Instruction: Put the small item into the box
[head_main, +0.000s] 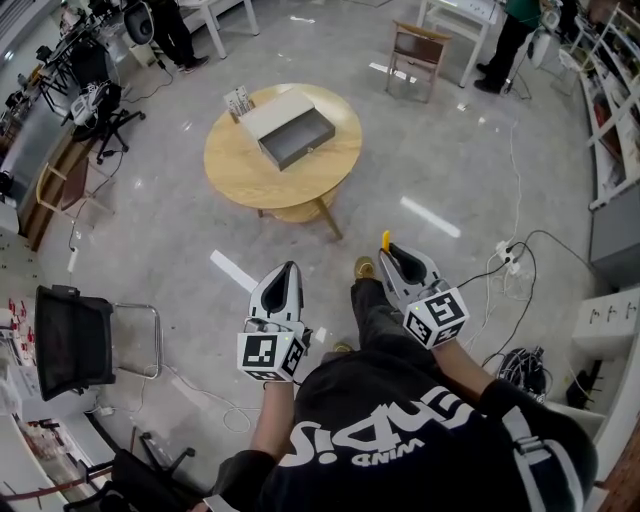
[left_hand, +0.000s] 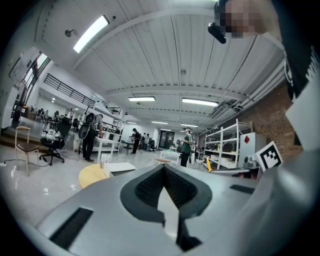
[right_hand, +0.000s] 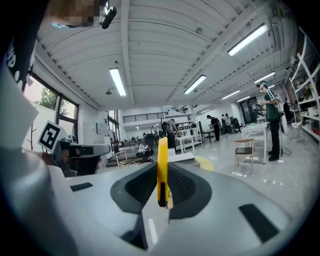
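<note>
By my reading the task is sitting at an early stage. The small item (head_main: 386, 240), a thin yellow strip, is being held in the right gripper (head_main: 389, 252), whose jaws are pressing against it from both sides, and it is not yet near the box (head_main: 296, 134). The box is lying open on the round wooden desk (head_main: 228, 165) in the upper middle of the head view. It is well apart from both grippers, which are hovering over the floor (head_main: 180, 250) at the lower middle of the frame. What is remaining, I judge, is the approach to the desk, the lowering over the box's grey inside and the release. The left gripper (head_main: 290, 270) is showing its jaws drawn together with nothing between them.

Only the head view is giving the layout: the stretch of floor between person and desk, and the box's open inside. Only the right gripper view is showing the grip itself, with the yellow strip standing upright between the jaws and poking past their tips.
</note>
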